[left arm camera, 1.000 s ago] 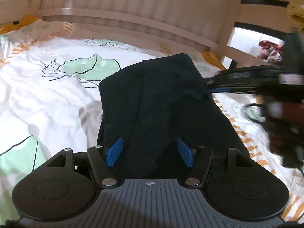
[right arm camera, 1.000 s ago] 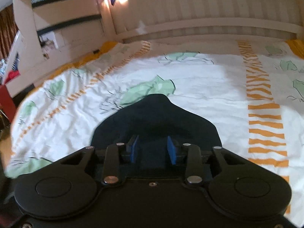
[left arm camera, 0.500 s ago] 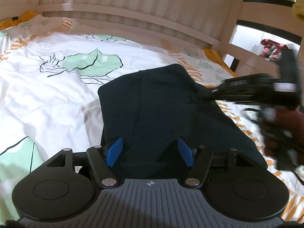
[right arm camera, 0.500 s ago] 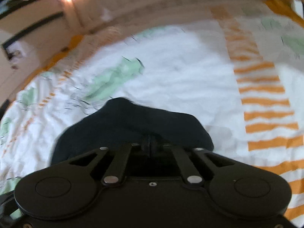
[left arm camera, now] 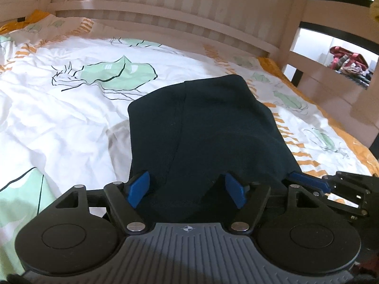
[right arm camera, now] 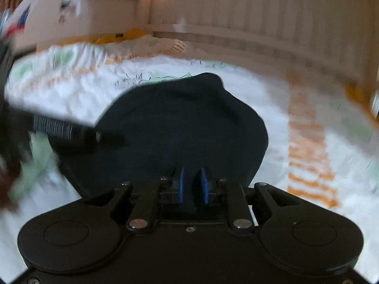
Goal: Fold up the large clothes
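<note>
On the left lies the white sheet (left arm camera: 59, 123) with its green prints. In the middle the dark garment (left arm camera: 203, 127) rests folded on the bed, its near edge reaching in between the left gripper (left arm camera: 187, 189) pads, which stand wide apart. At right, the right gripper (right arm camera: 192, 185) has its blue pads (right arm camera: 181, 184) drawn close, pinching a fold of the garment; that view is blurred.

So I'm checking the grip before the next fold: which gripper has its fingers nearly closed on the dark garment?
The right gripper: its blue fingers pinch a fold of the navy garment. The left gripper is spread wide over the cloth.
</note>
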`<state>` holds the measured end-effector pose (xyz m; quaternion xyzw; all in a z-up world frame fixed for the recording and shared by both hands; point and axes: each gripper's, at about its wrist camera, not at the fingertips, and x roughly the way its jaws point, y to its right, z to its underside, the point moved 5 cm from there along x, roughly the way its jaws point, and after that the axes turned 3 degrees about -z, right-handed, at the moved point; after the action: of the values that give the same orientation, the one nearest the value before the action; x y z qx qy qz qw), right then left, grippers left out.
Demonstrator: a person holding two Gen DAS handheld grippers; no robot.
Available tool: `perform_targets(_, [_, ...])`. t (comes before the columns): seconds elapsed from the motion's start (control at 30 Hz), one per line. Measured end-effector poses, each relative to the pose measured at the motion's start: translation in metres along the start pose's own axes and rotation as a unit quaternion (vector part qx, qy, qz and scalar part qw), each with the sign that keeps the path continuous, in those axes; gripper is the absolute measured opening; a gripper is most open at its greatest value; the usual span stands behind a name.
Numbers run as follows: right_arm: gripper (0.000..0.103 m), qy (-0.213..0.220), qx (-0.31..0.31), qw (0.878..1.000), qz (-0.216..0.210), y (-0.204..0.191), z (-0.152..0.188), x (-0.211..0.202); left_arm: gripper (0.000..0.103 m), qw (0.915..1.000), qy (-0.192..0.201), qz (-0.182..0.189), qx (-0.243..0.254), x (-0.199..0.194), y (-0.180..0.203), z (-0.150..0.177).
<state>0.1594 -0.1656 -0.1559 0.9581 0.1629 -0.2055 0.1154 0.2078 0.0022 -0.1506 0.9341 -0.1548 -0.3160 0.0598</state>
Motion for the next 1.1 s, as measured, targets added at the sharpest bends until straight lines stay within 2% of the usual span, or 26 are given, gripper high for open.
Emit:
perform_targets(0.13, [0.027, 0.006, -0.002, 1.0, 0.004, 0.0, -0.005, 0.0, 0.075, 0.9999, -0.005, -0.008, 0.004, 0.0, 0.003, -0.002])
perform_targets(0.23, [0.026, 0.008, 0.012, 1.0, -0.005, 0.005, -0.007, -0.007, 0.085, 0.9997, -0.008, -0.023, 0.009, -0.006, 0.008, -0.005])
perform_targets(0.27, [0.028, 0.006, 0.02, 1.0, -0.007, 0.008, -0.01, -0.008, 0.097, 0.9995, -0.007, -0.031, 0.006, -0.009, 0.009, -0.006])
perform_targets(0.3, [0.031, 0.004, 0.03, 1.0, -0.007, 0.01, -0.013, -0.012, 0.103, 0.9992, -0.007, -0.039, 0.001, -0.014, 0.008, -0.008])
perform_targets(0.37, [0.05, 0.007, 0.058, 0.998, -0.009, 0.016, -0.017, -0.021, 0.103, 0.9989, 0.001, -0.047, -0.004, -0.027, 0.008, -0.012])
perform_targets(0.43, [0.092, 0.021, 0.093, 0.995, -0.023, 0.022, -0.024, -0.036, 0.103, 0.9979, 0.009, -0.064, -0.004, -0.039, 0.008, -0.018])
perform_targets(0.47, [0.103, 0.027, 0.104, 0.994, -0.029, 0.023, -0.027, -0.043, 0.103, 0.9973, 0.013, -0.072, -0.003, -0.046, 0.008, -0.021])
perform_targets(0.53, [0.102, 0.033, 0.122, 0.991, -0.031, 0.024, -0.033, -0.058, 0.103, 0.9969, 0.018, -0.077, -0.004, -0.06, 0.011, -0.027])
perform_targets(0.63, [0.102, 0.02, 0.132, 0.991, -0.01, 0.023, -0.04, -0.072, 0.103, 0.9963, 0.012, -0.085, 0.002, -0.077, 0.02, -0.034])
perform_targets(0.77, [0.102, 0.009, 0.162, 0.987, 0.011, 0.026, -0.047, -0.089, 0.103, 0.9953, -0.016, -0.094, 0.019, -0.092, 0.035, -0.038])
perform_targets(0.93, [0.102, -0.015, 0.19, 0.981, 0.015, 0.032, -0.053, -0.104, 0.103, 0.9871, -0.054, -0.149, 0.026, -0.101, 0.047, -0.035])
perform_targets(1.1, [0.102, -0.027, 0.177, 0.984, 0.021, 0.029, -0.056, -0.12, 0.103, 0.984, -0.04, -0.17, 0.036, -0.113, 0.055, -0.031])
